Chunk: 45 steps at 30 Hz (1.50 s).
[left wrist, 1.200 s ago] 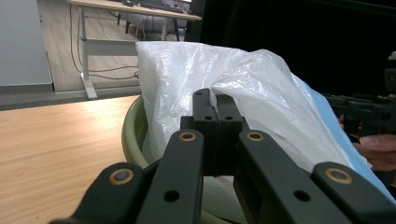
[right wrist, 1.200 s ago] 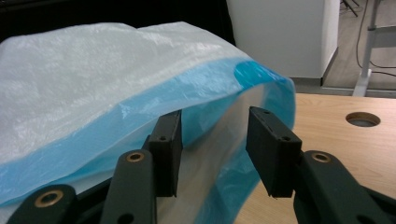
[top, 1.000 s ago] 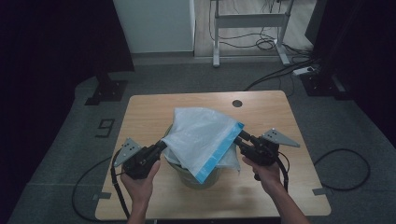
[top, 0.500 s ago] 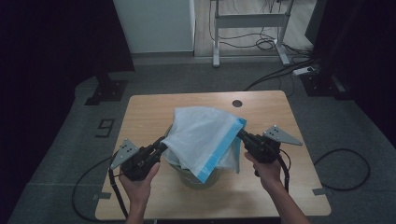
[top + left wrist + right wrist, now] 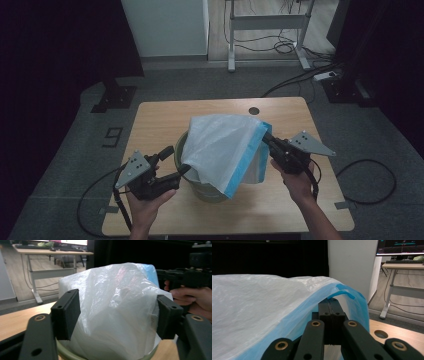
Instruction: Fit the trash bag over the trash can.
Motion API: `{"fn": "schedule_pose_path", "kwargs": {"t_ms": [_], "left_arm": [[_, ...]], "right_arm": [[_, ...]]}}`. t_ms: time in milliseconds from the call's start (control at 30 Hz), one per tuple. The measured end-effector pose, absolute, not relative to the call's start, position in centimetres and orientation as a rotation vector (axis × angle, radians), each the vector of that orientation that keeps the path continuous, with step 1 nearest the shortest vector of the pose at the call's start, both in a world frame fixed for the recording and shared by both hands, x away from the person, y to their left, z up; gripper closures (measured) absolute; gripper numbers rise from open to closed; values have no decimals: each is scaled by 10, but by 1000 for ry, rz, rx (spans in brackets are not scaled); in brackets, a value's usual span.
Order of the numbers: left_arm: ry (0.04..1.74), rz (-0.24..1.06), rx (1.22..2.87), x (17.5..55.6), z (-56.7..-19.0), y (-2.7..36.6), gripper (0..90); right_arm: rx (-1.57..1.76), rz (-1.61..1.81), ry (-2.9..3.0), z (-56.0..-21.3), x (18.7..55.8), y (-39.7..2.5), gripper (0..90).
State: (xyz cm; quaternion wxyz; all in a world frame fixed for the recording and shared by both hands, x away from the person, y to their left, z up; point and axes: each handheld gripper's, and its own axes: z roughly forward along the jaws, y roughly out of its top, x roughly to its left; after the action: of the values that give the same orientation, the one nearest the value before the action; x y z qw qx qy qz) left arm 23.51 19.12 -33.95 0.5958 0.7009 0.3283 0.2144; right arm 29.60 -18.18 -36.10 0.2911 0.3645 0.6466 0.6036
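A wooden table stands before a white cabinet.

The bag is milky white with a light blue edge band. The bin under it is pale olive green, on a light wood table.

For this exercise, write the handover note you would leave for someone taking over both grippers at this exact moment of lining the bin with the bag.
Right gripper: jaws shut on the blue-edged rim of the thin white plastic bag, held up over the round pale-green bin.
Left gripper: jaws wide open at the bag's near-left side, gripping nothing, as the left gripper view shows.
Things: bin stands mid-way along the light wooden table, towards its front; the bag drapes over the bin's top.
Done: bag brought over the bin, one side gripped.
Left: probably grip the left side, spread the mouth, and pull the blue edge down around the bin's rim.
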Motion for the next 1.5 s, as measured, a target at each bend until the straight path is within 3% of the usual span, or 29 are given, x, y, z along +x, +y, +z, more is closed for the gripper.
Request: {"fn": "schedule_pose_path", "kwargs": {"t_ms": [400, 1233, 1500], "left_arm": [[647, 412, 1679, 234, -340, 194, 135], [671, 454, 1736, 250, -303, 194, 238], [687, 394, 1802, 271, -304, 176, 291]], "right_arm": [[1007, 1607, 1736, -362, 303, -178, 895], [961, 1559, 1743, -354, 303, -180, 895], [928, 1554, 1763, -353, 301, -171, 895]]}}
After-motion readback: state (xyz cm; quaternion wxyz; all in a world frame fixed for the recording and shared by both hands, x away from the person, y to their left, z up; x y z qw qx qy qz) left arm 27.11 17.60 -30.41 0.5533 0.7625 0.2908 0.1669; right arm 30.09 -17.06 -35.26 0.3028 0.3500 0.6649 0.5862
